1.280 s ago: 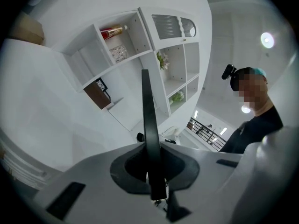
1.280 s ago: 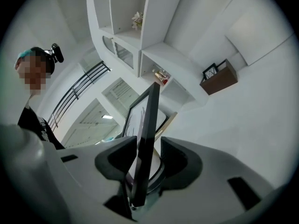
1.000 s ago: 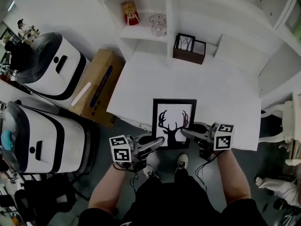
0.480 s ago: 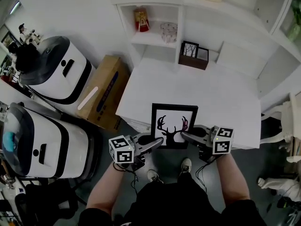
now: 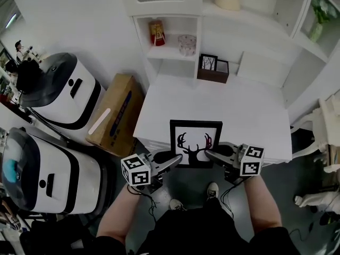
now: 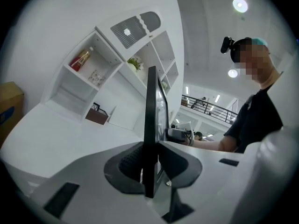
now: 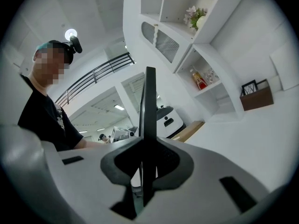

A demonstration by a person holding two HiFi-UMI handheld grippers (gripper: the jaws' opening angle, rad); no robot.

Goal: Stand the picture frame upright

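**Head view.** The picture frame, with its antlered deer print, lies at the 6 o'clock edge of the white table. A small brown box stands well apart at its 12 o'clock. The left gripper has the frame's corner at 7 o'clock, and the right gripper has its side at about 4 o'clock. Against a second ago, the frame looks shorter from top to bottom. I take that as its 12 o'clock edge rising off the tabletop, so the tip-up has begun but the frame is far from vertical. Whether its lower edge touches the table I cannot tell.

**Left gripper view.** The frame sits edge-on between the jaws, its black rim running up toward 12 o'clock. The pads lie against both faces, so this gripper is pinching the frame. Its jaws have just been opening, though, and the hold is probably looser than it was.

**Right gripper view.** The frame is again seen edge-on, pinched between the pads. These jaws have just been closing onto it.

For the task, the right side seems to carry the firm grip, and the easing left side may let that corner slip as the frame swings up.
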